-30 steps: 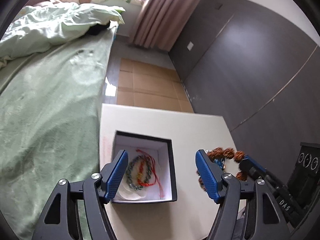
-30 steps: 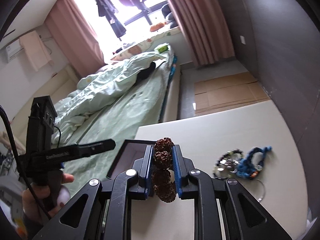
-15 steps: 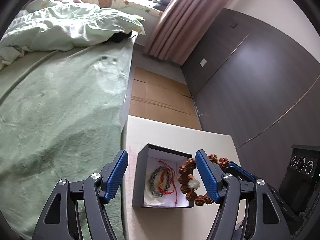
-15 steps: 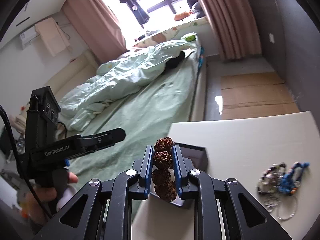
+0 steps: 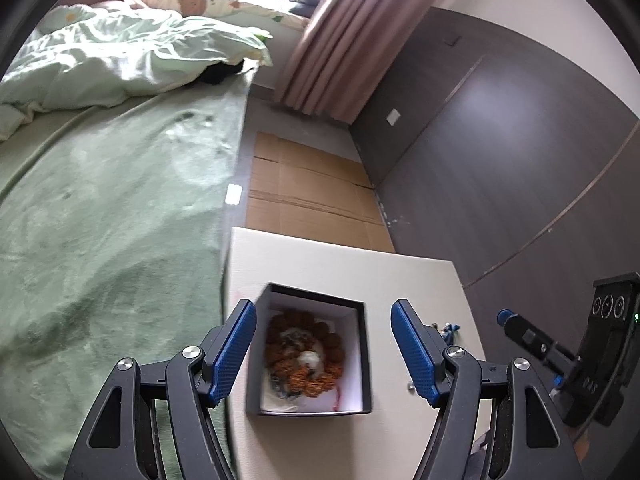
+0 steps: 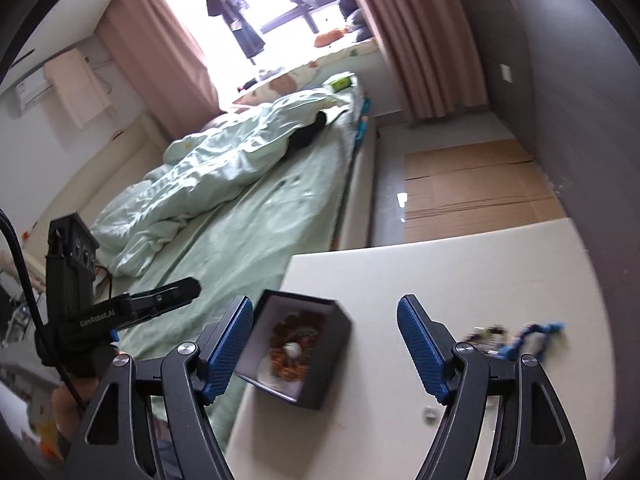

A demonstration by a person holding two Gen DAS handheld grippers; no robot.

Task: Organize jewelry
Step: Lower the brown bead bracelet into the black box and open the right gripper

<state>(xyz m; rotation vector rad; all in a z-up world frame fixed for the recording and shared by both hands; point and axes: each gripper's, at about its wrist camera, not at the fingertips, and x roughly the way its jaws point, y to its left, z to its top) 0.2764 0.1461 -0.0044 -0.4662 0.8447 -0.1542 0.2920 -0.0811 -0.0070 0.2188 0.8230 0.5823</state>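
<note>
My right gripper [image 6: 324,350] is spread wide and empty above the black box [image 6: 334,376], and my left gripper [image 5: 322,350] is just as wide, holding nothing, framing the same box from its side. The brown bead bracelet [image 5: 306,354] lies inside the box on the white lining, coiled in a rough ring of knobbly, reddish-brown seeds with one pale bead [image 5: 311,359] near the middle. Under it I can just make out other pieces (a greenish strand, I think, and a trace of red cord at the bottom corner), though the view is blurred.

As I see it, this drop is finished and the job is partway through: a small heap of jewelry [image 6: 516,336], with a blue braided piece and a dark beaded one, waits on the white table [image 6: 460,280] to my right. To do the next pick well, I should lift clear of the box walls, keep the jaws wide, come down straight over one strand only, and pinch it at a thick spot so it doesn't drag its neighbours along.
</note>
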